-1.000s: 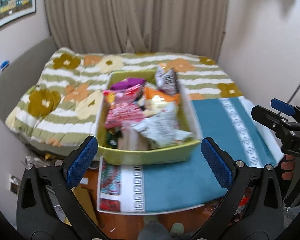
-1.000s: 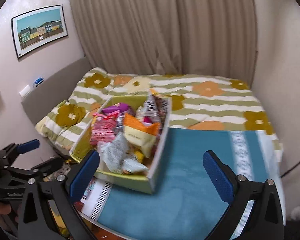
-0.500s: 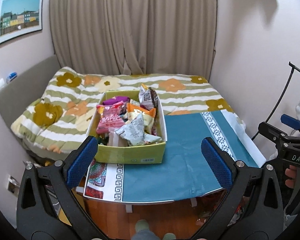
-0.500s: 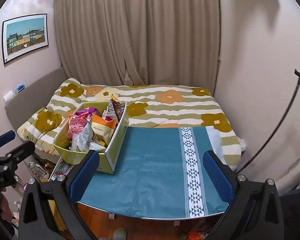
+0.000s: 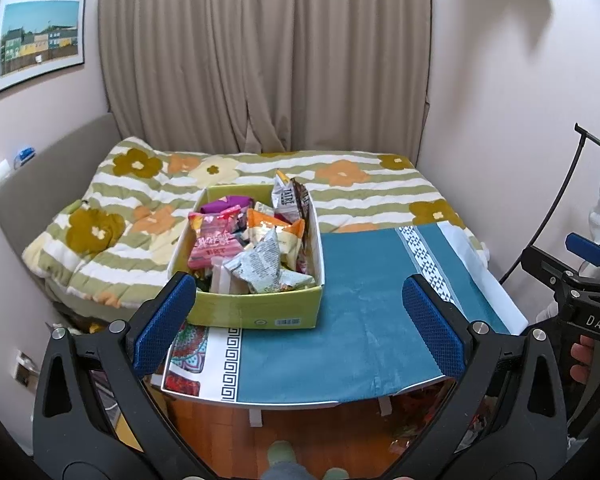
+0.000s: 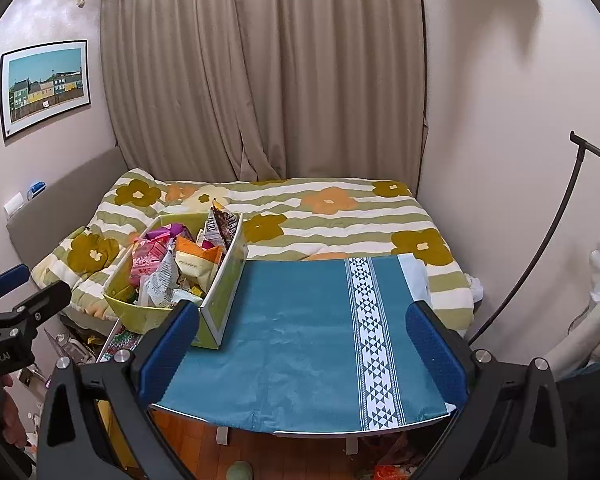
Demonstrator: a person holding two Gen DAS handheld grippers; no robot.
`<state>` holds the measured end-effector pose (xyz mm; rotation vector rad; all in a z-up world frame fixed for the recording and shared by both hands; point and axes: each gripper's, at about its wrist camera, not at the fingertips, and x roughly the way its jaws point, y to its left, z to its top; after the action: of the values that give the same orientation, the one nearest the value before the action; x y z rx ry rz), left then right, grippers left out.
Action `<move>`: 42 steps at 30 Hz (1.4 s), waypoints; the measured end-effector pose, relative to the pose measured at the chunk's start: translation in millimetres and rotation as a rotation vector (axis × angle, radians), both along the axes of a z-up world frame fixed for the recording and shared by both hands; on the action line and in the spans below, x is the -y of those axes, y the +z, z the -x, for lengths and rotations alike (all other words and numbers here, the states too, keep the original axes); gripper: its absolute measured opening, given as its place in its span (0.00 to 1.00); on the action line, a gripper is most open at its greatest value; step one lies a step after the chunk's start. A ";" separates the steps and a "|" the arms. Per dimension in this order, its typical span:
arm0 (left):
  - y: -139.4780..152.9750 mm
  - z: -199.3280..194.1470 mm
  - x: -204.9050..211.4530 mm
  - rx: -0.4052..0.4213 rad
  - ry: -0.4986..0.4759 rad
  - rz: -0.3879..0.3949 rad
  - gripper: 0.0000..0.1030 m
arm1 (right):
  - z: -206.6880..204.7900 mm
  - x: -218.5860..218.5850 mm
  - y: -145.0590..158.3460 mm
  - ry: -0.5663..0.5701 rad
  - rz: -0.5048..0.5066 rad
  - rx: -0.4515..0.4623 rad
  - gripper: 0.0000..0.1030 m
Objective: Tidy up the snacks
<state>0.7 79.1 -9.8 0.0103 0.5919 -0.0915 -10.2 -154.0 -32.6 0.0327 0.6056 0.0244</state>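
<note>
A yellow-green cardboard box (image 5: 260, 312) full of snack bags stands on the left part of a small table with a teal cloth (image 5: 360, 320). On top lie a pink bag (image 5: 214, 242), a crumpled silver bag (image 5: 266, 266) and an orange bag (image 5: 274, 228). The box also shows in the right wrist view (image 6: 224, 292). My left gripper (image 5: 300, 328) is open and empty, held back from the table's near edge. My right gripper (image 6: 304, 354) is open and empty, in front of the bare teal cloth (image 6: 300, 320).
A bed with a flowered, striped quilt (image 5: 340, 188) lies behind the table. Curtains (image 5: 260, 60) hang at the back and walls stand close on both sides. A black stand (image 6: 548, 240) leans at the right. Wooden floor (image 5: 320, 432) shows below the table.
Both grippers have pulled back and up from the box, so the whole table and room now show. Both stay open and empty.
</note>
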 end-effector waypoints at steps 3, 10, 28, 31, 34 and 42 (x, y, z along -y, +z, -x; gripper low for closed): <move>-0.5 -1.6 1.3 -0.001 -0.002 -0.004 0.99 | 0.5 1.4 -1.1 -0.006 -0.003 -0.001 1.00; -1.5 -3.0 2.4 -0.002 -0.005 -0.006 0.99 | -0.7 3.5 -1.8 -0.015 -0.004 -0.004 1.00; -1.6 -5.5 1.8 0.002 -0.007 -0.007 0.99 | -2.4 3.7 -3.3 -0.031 0.002 -0.010 1.00; -1.1 -6.9 2.1 0.001 -0.008 -0.007 0.99 | -3.0 3.7 -3.1 -0.032 0.002 -0.010 1.00; -0.4 -10.8 2.6 -0.004 -0.010 -0.005 0.99 | -3.0 4.3 -3.3 -0.034 0.002 -0.010 1.00; 2.5 -15.9 4.1 0.008 -0.009 -0.005 0.99 | -4.5 5.8 -3.2 -0.035 0.002 -0.011 1.00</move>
<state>16.6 75.0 -7.3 0.0183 0.5844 -0.0984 -5.8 -159.9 -35.8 0.0412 0.6155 -0.0100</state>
